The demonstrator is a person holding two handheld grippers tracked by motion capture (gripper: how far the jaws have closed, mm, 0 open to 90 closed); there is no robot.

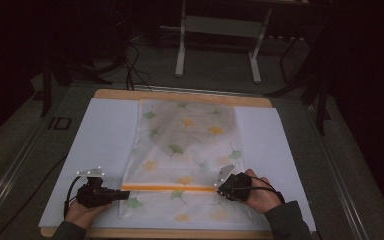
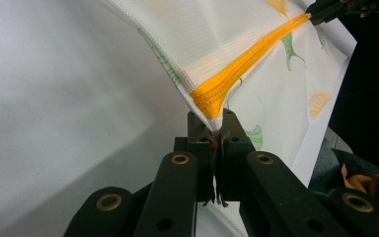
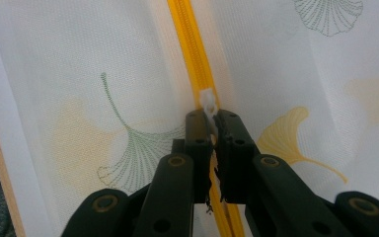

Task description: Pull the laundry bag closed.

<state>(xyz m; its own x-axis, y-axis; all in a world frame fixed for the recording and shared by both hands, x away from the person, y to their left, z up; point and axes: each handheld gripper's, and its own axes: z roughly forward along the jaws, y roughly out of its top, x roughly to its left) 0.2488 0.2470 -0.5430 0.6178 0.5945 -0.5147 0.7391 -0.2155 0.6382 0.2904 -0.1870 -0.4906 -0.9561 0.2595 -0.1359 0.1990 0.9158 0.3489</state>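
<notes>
White surface (image 1: pixel 105 130) bears ginkgo-print mesh bag (image 1: pixel 190 135). Left tongs (image 2: pixel 216 129) clamped on orange zipper (image 2: pixel 242 69) end at left; right tongs (image 3: pixel 212 123) clamped on white zipper pull (image 3: pixel 208 101), near right.

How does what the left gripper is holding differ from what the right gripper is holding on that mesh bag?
The left gripper is shut on the end of the orange zipper at the mesh bag's edge, lifting the fabric into a peak; the right gripper is shut on the small white zipper pull, with the bag lying flat beneath it. Both are clamped along the same zipper line, at opposite ends.
</notes>
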